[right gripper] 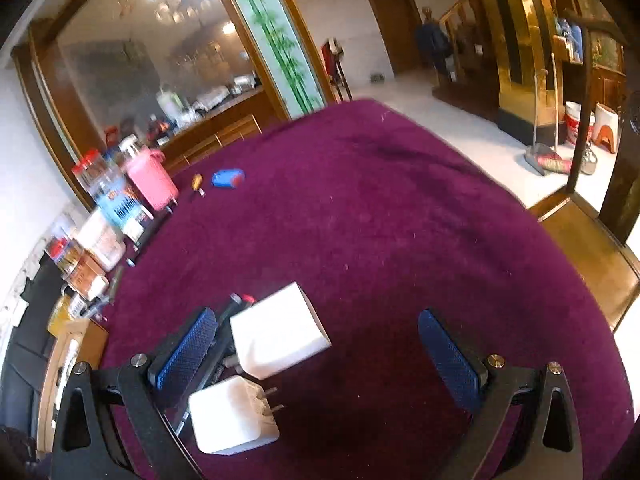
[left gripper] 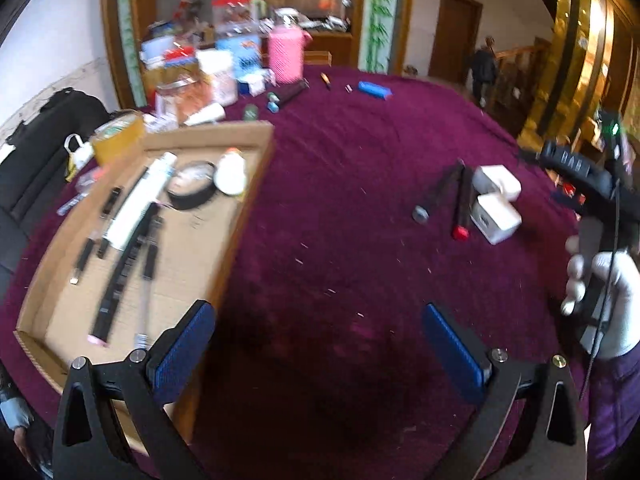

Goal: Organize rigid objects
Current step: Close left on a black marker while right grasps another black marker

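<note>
In the left wrist view, the left gripper (left gripper: 318, 354) hovers with its blue-padded fingers (left gripper: 184, 354) spread wide and nothing between them, above the maroon tablecloth (left gripper: 340, 208). At the left of that frame lies a shallow cardboard tray (left gripper: 224, 240), its near corner just behind the left finger; inside it rest several black pens (left gripper: 120, 276), a white tube (left gripper: 140, 200), a roll of black tape (left gripper: 191, 190) and a small white bottle (left gripper: 231, 172). Right of centre on the cloth sit two white plug adapters (left gripper: 496, 206), touching each other, with a black pen with a red cap (left gripper: 464, 208) and another dark pen (left gripper: 438, 192) just beside them. At the right edge a white-gloved hand (left gripper: 600, 292) grips the handle of the other tool. In the right wrist view, the right gripper (right gripper: 320, 354) is likewise wide open and empty; the two adapters (right gripper: 256, 376) lie at the lower left of the frame, near its left finger, the lower one showing metal prongs (right gripper: 272, 400). A pink container (right gripper: 152, 180) and a blue object (right gripper: 228, 179) sit far back at upper left, well apart.
</note>
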A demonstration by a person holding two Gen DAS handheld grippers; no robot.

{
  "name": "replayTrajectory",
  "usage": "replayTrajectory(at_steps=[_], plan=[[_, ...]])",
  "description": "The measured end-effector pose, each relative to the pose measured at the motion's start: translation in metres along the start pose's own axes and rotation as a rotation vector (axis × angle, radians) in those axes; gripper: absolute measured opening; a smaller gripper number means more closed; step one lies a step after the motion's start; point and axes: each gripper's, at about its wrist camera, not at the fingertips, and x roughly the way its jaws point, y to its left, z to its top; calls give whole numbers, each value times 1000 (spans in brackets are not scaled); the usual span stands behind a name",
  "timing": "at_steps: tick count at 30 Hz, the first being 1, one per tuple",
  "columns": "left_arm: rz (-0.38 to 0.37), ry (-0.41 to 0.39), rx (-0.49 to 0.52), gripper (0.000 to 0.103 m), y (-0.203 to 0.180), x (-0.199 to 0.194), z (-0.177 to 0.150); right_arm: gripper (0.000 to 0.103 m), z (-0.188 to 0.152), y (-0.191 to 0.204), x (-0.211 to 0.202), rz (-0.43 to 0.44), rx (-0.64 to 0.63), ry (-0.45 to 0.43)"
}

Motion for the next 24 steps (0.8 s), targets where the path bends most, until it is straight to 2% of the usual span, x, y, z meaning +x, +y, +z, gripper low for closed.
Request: replayTrajectory(at_steps=[2,4,8,13,20,24], plan=[[-14,22,-2,103,-4,8,0,102,-2,3,-3,-3,-24,-9],[-20,38,2,103,-8,16,-1,103,-3,4,-1,30,-25,15],[10,77,41,103,-13,31,-5,102,-5,12,6,40,-51,44],[75,69,109,103,-21,35,-12,102,-7,14,7,53,-66,58],[81,60,110,103,-20,34,-14,102,-9,15,14,62,-68,93],[89,48,121,103,-22,31,-19,102,-14,25,13,113,-94,134]])
